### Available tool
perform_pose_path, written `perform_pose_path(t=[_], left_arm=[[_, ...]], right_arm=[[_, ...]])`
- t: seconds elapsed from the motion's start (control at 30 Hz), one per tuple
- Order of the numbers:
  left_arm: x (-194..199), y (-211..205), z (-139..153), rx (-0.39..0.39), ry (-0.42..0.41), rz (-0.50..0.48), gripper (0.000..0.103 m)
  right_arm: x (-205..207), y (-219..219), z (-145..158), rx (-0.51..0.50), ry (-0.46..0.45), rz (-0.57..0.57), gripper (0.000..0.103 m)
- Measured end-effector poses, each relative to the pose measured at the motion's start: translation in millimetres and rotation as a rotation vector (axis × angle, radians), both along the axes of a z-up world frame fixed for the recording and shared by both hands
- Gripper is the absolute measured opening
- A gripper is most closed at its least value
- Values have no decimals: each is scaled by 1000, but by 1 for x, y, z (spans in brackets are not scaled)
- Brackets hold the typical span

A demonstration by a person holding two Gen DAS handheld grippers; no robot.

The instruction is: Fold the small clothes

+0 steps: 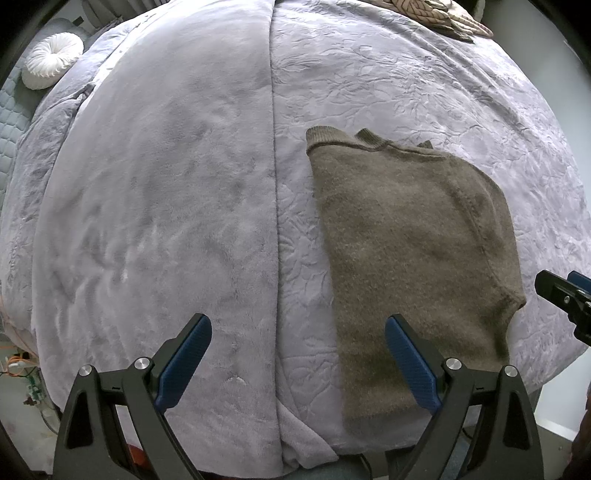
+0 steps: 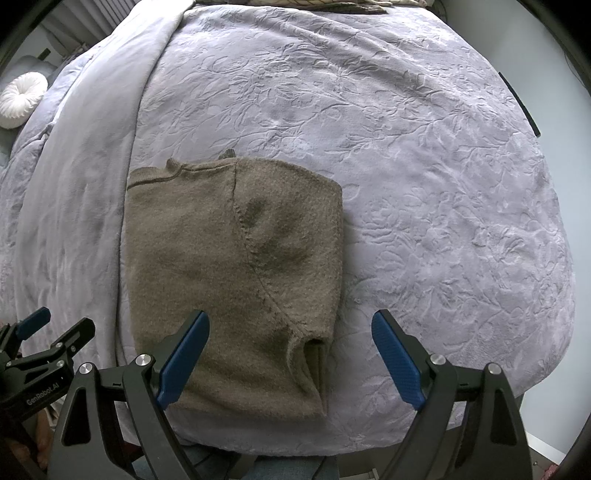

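An olive-brown knitted sweater (image 1: pixel 410 251) lies folded lengthwise on the lavender bedspread (image 1: pixel 166 184), collar at the far end, hem near the bed's front edge. My left gripper (image 1: pixel 297 363) is open and empty, hovering above the front edge just left of the sweater's hem. In the right wrist view the sweater (image 2: pixel 229 266) has its sleeve folded over the body. My right gripper (image 2: pixel 290 360) is open and empty above the sweater's near right corner. The left gripper also shows at the lower left of that view (image 2: pixel 55 328).
A round white cushion (image 1: pixel 51 61) sits at the far left of the bed. Another knitted garment (image 1: pixel 436 16) lies at the far edge. The bedspread (image 2: pixel 424 166) stretches wide to the right of the sweater. Cables lie on the floor (image 1: pixel 18 363) at left.
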State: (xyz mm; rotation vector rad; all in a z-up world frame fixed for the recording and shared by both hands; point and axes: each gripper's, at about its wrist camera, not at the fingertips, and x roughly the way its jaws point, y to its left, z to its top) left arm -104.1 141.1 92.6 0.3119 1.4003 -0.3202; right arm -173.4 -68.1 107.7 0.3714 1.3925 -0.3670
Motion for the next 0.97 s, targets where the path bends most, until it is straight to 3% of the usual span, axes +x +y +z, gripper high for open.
perform_pose_path(t=[0.97], left_arm=[[-4,10,2,-16,-17,27,96]], right_arm=[[5,15,-5,-12,13,22,91]])
